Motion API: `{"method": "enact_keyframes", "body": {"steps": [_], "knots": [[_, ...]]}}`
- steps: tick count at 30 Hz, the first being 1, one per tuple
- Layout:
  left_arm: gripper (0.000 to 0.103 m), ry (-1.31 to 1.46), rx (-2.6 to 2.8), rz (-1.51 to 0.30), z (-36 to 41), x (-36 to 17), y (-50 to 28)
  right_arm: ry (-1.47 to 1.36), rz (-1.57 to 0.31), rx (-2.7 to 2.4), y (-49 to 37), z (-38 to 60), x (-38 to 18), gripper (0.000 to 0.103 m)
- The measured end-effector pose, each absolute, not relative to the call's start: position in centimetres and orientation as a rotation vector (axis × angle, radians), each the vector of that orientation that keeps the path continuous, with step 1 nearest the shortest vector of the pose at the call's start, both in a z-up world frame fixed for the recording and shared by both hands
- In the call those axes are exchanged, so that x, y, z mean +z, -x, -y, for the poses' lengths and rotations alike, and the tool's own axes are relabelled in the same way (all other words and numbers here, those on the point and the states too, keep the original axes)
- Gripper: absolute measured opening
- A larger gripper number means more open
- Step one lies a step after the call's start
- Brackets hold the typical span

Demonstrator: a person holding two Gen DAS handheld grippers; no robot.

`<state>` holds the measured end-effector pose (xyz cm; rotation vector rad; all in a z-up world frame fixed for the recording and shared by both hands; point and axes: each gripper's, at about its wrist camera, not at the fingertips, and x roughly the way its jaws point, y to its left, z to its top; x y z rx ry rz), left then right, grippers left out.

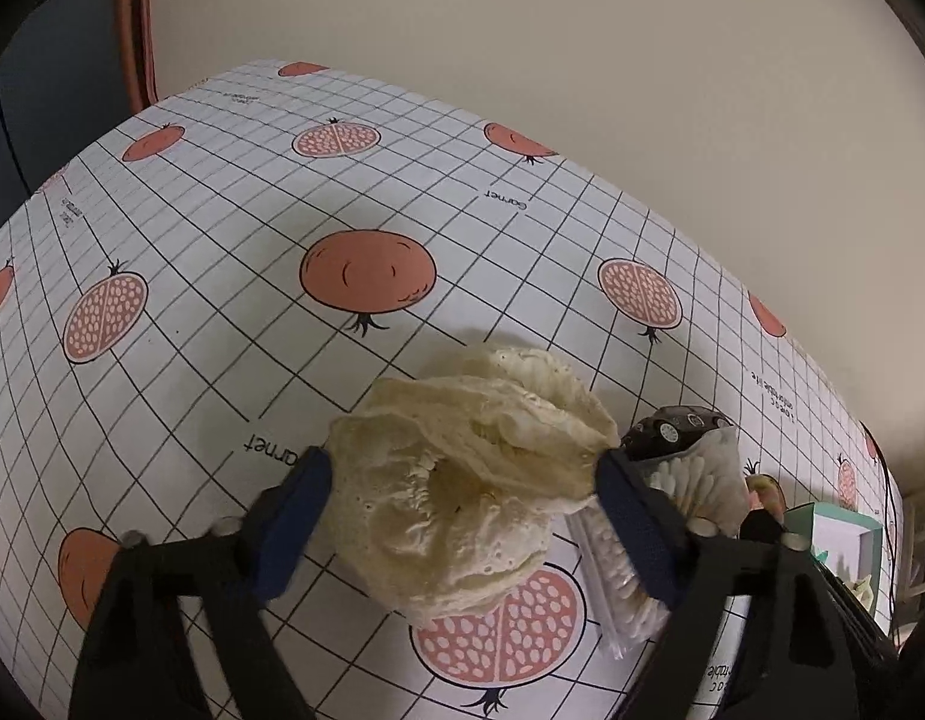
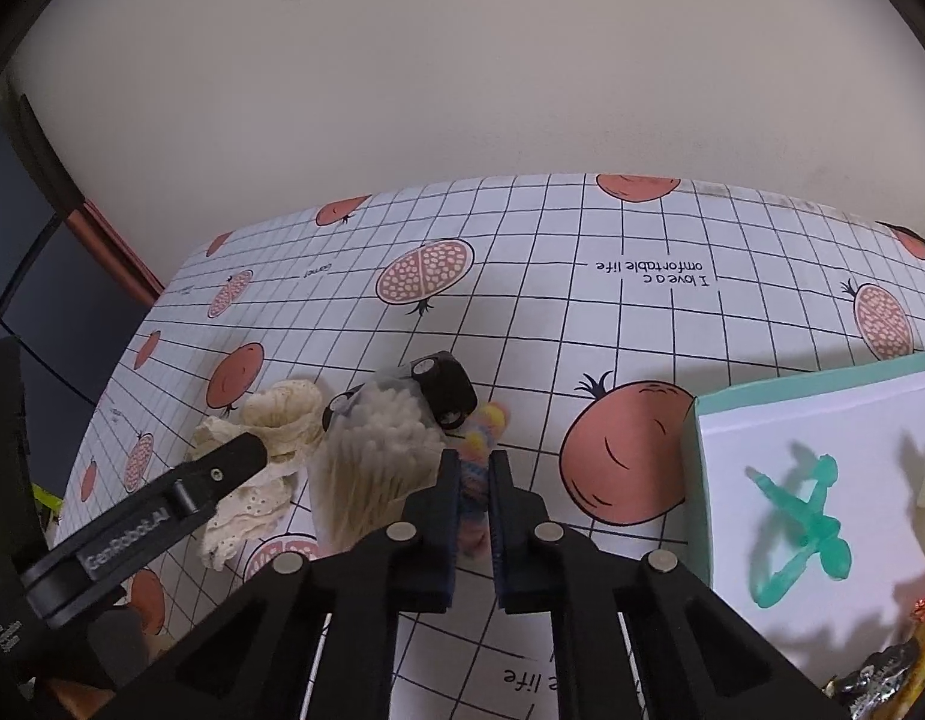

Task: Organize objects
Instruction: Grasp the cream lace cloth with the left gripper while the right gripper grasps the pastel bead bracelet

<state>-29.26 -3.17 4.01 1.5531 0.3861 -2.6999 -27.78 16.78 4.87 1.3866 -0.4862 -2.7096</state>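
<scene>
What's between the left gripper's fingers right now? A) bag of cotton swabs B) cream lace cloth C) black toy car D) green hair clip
B: in the left wrist view the left gripper straddles the crumpled cream lace cloth, with the bag of cotton swabs and black toy car off to its right.

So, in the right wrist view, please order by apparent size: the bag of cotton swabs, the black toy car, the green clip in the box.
1. Bag of cotton swabs
2. Green clip, though it lies nearer the camera, so unsure
3. Black toy car, partly hidden behind the bag
</scene>
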Motion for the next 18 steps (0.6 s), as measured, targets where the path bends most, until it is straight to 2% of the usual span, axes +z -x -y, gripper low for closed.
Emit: {"method": "enact_keyframes", "body": {"steps": [3, 5, 18], "knots": [[0.077, -1.576, -2.700, -0.393, 2.9, 3.6, 29.4, -1.378, 0.481, -2.711, 27.6, -16.7, 5.1, 0.008], [0.062, -1.588, -2.699, -0.401, 2.8, 3.4, 29.3, -1.373, 0.476, -2.715, 27.5, -16.7, 5.3, 0.008], [0.024, -1.599, -2.683, -0.381, 2.7, 3.0, 29.1, -1.357, 0.476, -2.733, 27.0, -17.6, 6.2, 0.008]]}}
